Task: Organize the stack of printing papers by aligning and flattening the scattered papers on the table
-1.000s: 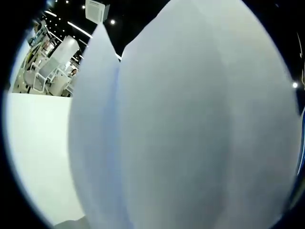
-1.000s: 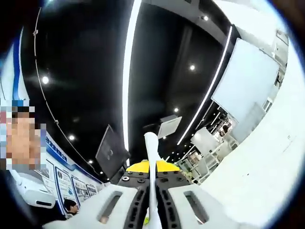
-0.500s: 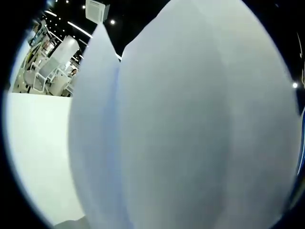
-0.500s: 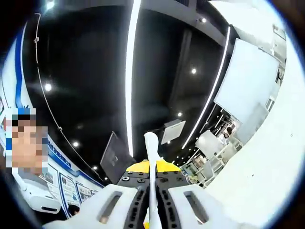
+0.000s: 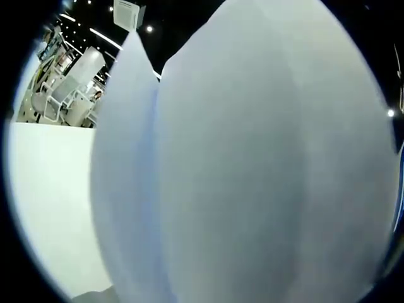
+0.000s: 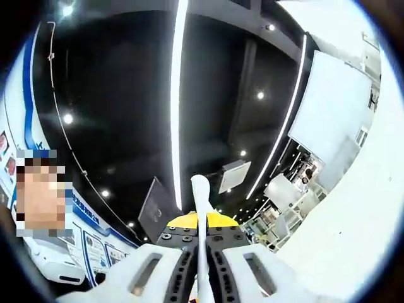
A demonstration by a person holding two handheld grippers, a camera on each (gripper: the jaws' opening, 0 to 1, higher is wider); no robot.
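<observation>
From the left gripper view, sheets of paper [image 5: 252, 164] stand right against the lens above the white tabletop [image 5: 50, 202], and I cannot tell how its jaws sit. The right gripper [image 6: 202, 265] has its jaws pinched on the paper's thin edge, pointing at the dark ceiling [image 6: 126, 95].

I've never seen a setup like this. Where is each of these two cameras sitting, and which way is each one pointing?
Left gripper view: rides on the left gripper, facing white paper sheets held close before the lens; the white table lies left. No fingers are visible.
Right gripper view: rides on the right gripper, tilted up at the dark ceiling with its light strips; its fingers pinch the thin paper edge.
Shared: paper, white table and dark ceiling.
</observation>
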